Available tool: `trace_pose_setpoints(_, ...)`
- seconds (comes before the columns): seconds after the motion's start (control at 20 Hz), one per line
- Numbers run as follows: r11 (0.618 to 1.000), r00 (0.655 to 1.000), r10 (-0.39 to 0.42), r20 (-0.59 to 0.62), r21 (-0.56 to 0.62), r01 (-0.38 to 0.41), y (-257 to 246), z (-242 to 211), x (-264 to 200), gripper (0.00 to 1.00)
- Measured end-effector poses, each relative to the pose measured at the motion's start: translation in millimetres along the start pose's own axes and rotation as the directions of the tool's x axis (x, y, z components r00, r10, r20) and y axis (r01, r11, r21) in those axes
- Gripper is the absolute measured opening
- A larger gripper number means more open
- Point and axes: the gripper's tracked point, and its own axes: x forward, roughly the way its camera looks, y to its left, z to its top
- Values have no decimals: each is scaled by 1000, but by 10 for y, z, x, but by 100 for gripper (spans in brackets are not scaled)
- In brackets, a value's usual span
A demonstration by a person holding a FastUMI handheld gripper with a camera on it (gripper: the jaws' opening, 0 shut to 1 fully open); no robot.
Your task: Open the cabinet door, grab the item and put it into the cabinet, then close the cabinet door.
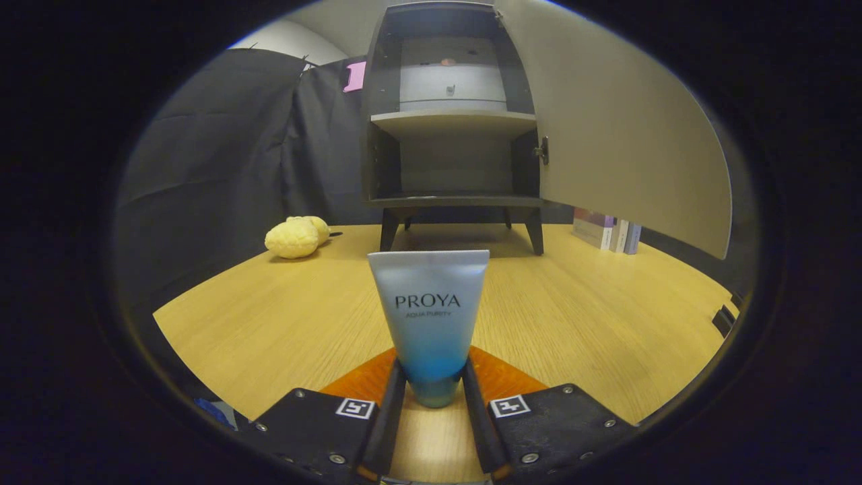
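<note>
The gripper (433, 397) has its two fingers closed on the blue tube (431, 320), pinching it near the cap end so the tube stands upright between them, crimped end up, above the wooden table (572, 316). Beyond it the cabinet (452, 121) stands with its door (619, 128) swung wide to the right, both shelves bare. The step in hand looks to be carrying the tube in — the lower compartment (454, 165) is the closer target. The person should keep the tube vertical, approach straight between the cabinet walls, clear of the door's edge, and let go only once the cap rests on the shelf. A yellow lumpy object (295, 237) and some books (606, 232) lie off the path.
</note>
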Motion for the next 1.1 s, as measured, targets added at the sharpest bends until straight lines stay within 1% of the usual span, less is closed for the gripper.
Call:
trace_pose_setpoints(0.2,1000,1000,16,-7,-14,-16,-41,43,58,45)
trace_pose_setpoints(0.4,1000,1000,18,-8,3,-18,-68,235,32,44)
trace_pose_setpoints(0.6,1000,1000,5,11,-7,-5,-144,623,16,44)
trace_pose_setpoints(0.75,1000,1000,0,27,4,0,-219,1022,9,43)
trace_pose_setpoints(0.9,1000,999,-22,32,-13,22,-330,1371,36,43)
trace_pose_setpoints(1.1,1000,999,-29,36,-6,29,-342,1842,44,43)
